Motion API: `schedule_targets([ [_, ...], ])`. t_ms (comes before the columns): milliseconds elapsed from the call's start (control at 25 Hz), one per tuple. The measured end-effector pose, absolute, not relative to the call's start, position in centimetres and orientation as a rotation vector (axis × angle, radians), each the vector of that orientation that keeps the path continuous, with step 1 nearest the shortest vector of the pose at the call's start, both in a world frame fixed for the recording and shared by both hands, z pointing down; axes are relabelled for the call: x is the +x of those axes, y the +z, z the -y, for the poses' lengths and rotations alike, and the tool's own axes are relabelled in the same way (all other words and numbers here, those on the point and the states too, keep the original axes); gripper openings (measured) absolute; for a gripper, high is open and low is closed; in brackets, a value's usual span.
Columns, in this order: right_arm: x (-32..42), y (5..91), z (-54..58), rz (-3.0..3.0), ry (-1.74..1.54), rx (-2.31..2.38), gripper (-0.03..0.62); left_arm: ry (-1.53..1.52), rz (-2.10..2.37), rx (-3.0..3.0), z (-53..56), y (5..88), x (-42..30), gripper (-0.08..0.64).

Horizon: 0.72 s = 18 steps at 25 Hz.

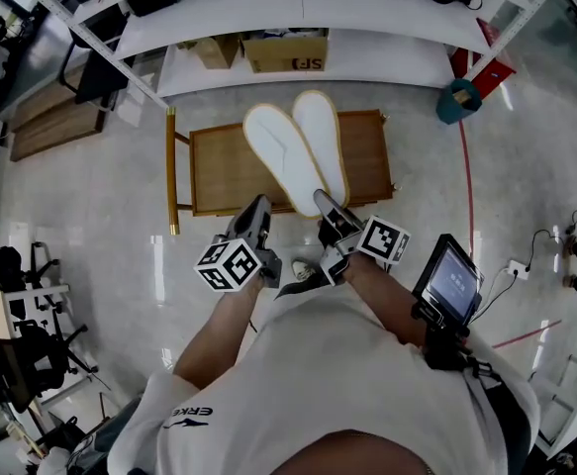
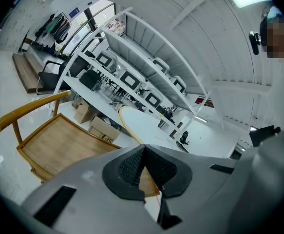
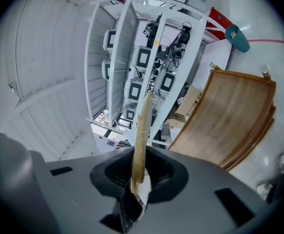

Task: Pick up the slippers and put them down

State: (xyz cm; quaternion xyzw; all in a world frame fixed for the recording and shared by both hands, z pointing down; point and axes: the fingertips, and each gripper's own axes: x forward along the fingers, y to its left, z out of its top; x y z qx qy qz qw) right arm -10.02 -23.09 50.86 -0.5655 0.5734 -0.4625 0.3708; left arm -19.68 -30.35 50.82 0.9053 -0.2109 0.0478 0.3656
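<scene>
Slippers (image 1: 298, 156): a white pair with tan rims, one held at its heel end by each gripper. They lie side by side, their inner edges touching.
Left fingers: the left gripper (image 2: 144, 172) has its pads drawn into a narrow wedge on the rim of the left slipper (image 2: 132, 123). That slipper's broad white face spreads out ahead of the fingers and slightly to their left.
Right fingers: the right gripper (image 3: 139, 177) is clamped on the heel of the right slipper (image 3: 142, 126). It shows edge-on as a thin tan strip running straight out from between the pads.
Long axis: both slippers point away from the fingers, heels at the pads and toes farthest out, roughly parallel.
Nearer hand: each hand already has its own slipper, so neither needs to reach across.
Below the fingers: the wooden chair (image 1: 224, 171) sits ahead of and under both grippers, with the toes over its seat. The head view cannot show whether they touch the wood. In the gripper views the toes stand against shelving, so they look held clear.
Coming move, as a judgement: the put-down depends on the drop from fingers to seat. Lowering straight down should lay both slippers front to back on the seat.
Containers: a cardboard box (image 1: 286, 51) sits far beyond the fingers under the shelf, open, but its contents cannot be made out. A teal bucket (image 1: 458, 100) stands well off to the right of the right fingers, and its inside is not visible.
</scene>
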Motion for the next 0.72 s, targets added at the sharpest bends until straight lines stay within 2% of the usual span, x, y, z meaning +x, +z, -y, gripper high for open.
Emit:
schedule_targets([
  [720,-9.0,59.3,21.6,-1.313,-1.324,-1.495,0.063,0.32,0.576,2.265,28.0,57.2,-19.5,0.003],
])
